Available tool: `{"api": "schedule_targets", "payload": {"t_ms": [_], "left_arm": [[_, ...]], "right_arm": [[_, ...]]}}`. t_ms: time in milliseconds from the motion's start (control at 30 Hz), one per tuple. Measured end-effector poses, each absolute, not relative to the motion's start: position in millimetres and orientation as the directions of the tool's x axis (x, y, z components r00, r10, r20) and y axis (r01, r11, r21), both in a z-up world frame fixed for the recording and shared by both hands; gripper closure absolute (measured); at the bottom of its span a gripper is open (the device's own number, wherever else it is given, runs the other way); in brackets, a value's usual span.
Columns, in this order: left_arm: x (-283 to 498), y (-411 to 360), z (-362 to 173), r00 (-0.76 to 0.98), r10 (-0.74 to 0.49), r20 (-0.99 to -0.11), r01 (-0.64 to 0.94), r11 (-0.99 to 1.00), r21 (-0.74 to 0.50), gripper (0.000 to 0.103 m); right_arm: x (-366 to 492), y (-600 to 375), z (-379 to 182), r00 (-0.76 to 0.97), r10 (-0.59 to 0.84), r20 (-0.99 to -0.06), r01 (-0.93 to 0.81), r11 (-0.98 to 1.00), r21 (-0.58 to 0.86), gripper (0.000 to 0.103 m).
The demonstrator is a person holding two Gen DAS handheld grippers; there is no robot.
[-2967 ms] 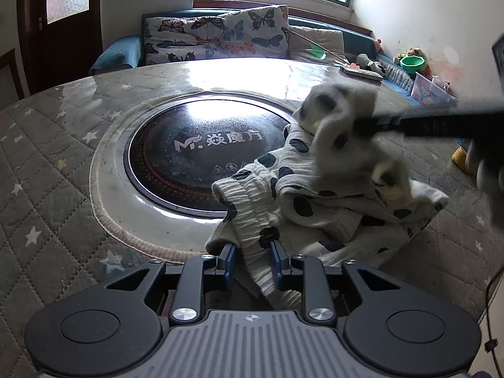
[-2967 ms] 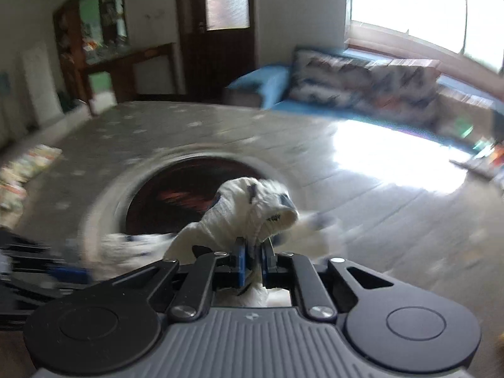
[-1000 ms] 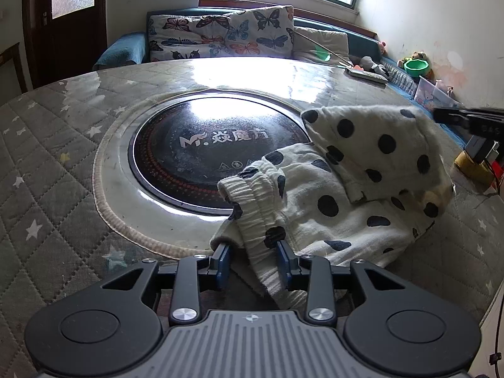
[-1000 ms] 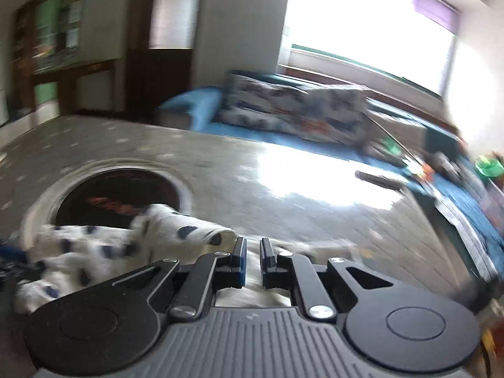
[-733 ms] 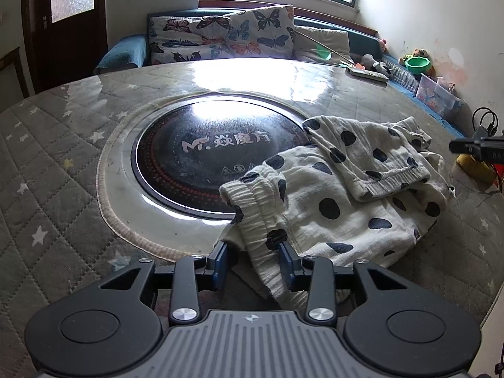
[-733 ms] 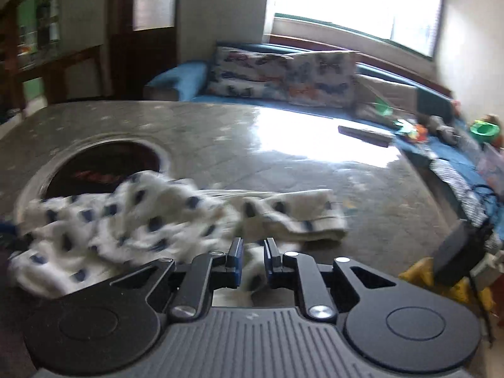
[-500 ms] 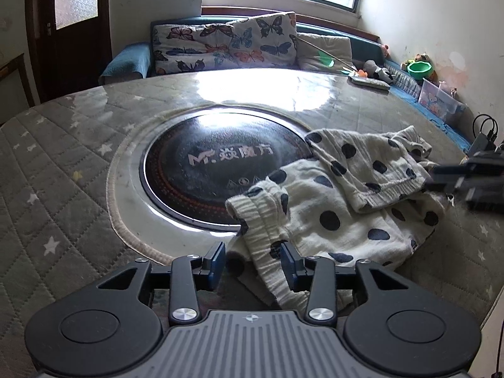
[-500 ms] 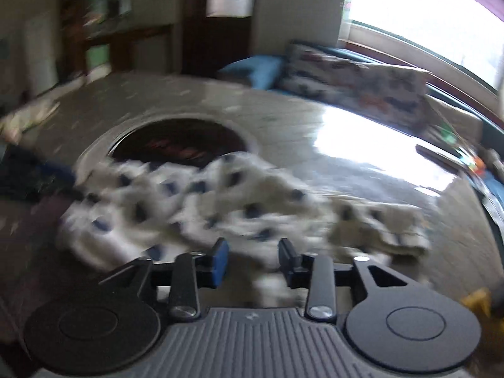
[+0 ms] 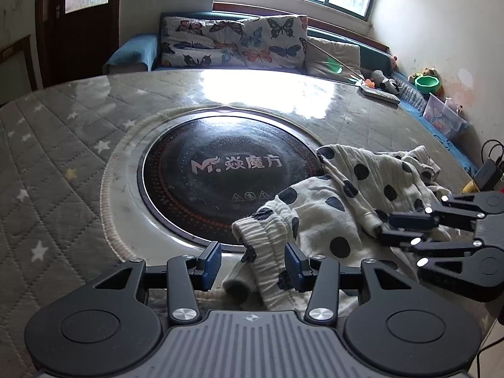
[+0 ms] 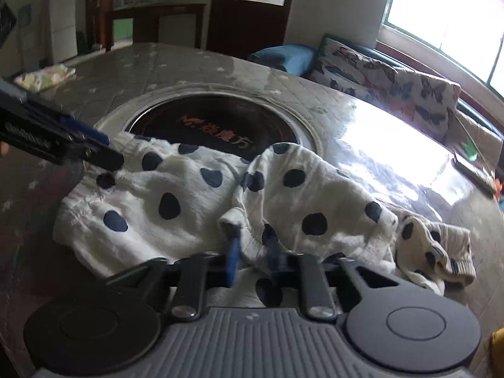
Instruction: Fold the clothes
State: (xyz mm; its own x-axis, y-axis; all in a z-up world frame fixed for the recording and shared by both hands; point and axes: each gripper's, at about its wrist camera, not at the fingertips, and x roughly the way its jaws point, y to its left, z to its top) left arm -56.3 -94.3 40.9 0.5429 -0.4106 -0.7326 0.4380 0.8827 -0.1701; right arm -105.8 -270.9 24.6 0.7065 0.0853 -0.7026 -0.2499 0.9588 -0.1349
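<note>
Round bench (image 9: 63,145) with quilted star cover; dark glass hob (image 9: 220,173) set in its middle. Garment (image 9: 318,214), white with dark dots, lies crumpled between the hob's rim and the bench's right edge, one part overlapping the glass.

Left claw (image 9: 252,260): fingers wide apart, straddling the ribbed waistband at the near edge, not gripping it.

Right claw (image 10: 252,252): fingers apart, set around a raised fold of the garment (image 10: 189,208) on its right side; blur hides whether the pads touch cloth. In the left view the right claw (image 9: 386,226) reaches in from the bench's right edge.

Butterfly cushions (image 9: 233,44) on a sofa behind.
</note>
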Motion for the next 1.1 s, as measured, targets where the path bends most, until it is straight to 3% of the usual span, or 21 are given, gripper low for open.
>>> {"api": "schedule_targets", "payload": {"t_ms": [67, 100, 200, 333, 500, 567, 667, 833, 967, 1100], "left_arm": [[-54, -94, 39, 0.542, -0.415, -0.731, 0.431, 0.884, -0.182, 0.060], [-53, -94, 38, 0.542, -0.420, -0.728, 0.431, 0.883, -0.188, 0.068], [-53, -95, 39, 0.547, -0.431, -0.717, 0.432, 0.880, -0.200, 0.077], [-56, -97, 40, 0.563, -0.427, -0.708, 0.436, 0.881, -0.185, 0.081], [-57, -97, 44, 0.578, -0.434, -0.692, 0.430, 0.882, -0.193, 0.086], [-59, -97, 47, 0.585, -0.442, -0.680, 0.432, 0.879, -0.199, 0.088], [-66, -95, 55, 0.595, -0.466, -0.655, 0.455, 0.867, -0.204, 0.093], [-75, -93, 66, 0.602, -0.502, -0.621, 0.489, 0.846, -0.210, 0.094], [-76, -92, 65, 0.616, -0.484, -0.622, 0.485, 0.855, -0.185, 0.093], [-69, -89, 59, 0.596, -0.485, -0.640, 0.475, 0.856, -0.206, 0.087]], "right_arm": [[-114, -278, 35, 0.736, 0.070, -0.674, -0.218, 0.966, -0.138, 0.100], [-120, -282, 42, 0.756, 0.053, -0.653, -0.199, 0.968, -0.152, 0.101], [-139, -300, 62, 0.808, -0.007, -0.589, -0.122, 0.977, -0.178, 0.102], [-162, -331, 81, 0.831, -0.074, -0.552, -0.018, 0.987, -0.159, 0.101], [-169, -336, 74, 0.794, -0.031, -0.606, -0.049, 0.992, -0.115, 0.093], [-166, -325, 66, 0.786, 0.003, -0.618, -0.093, 0.989, -0.113, 0.080], [-156, -307, 56, 0.775, 0.069, -0.628, -0.157, 0.984, -0.086, 0.071], [-128, -275, 37, 0.727, 0.156, -0.668, -0.248, 0.968, -0.044, 0.066], [-112, -254, 22, 0.716, 0.145, -0.683, -0.284, 0.954, -0.095, 0.066], [-102, -247, 14, 0.709, 0.139, -0.692, -0.288, 0.952, -0.104, 0.068]]}}
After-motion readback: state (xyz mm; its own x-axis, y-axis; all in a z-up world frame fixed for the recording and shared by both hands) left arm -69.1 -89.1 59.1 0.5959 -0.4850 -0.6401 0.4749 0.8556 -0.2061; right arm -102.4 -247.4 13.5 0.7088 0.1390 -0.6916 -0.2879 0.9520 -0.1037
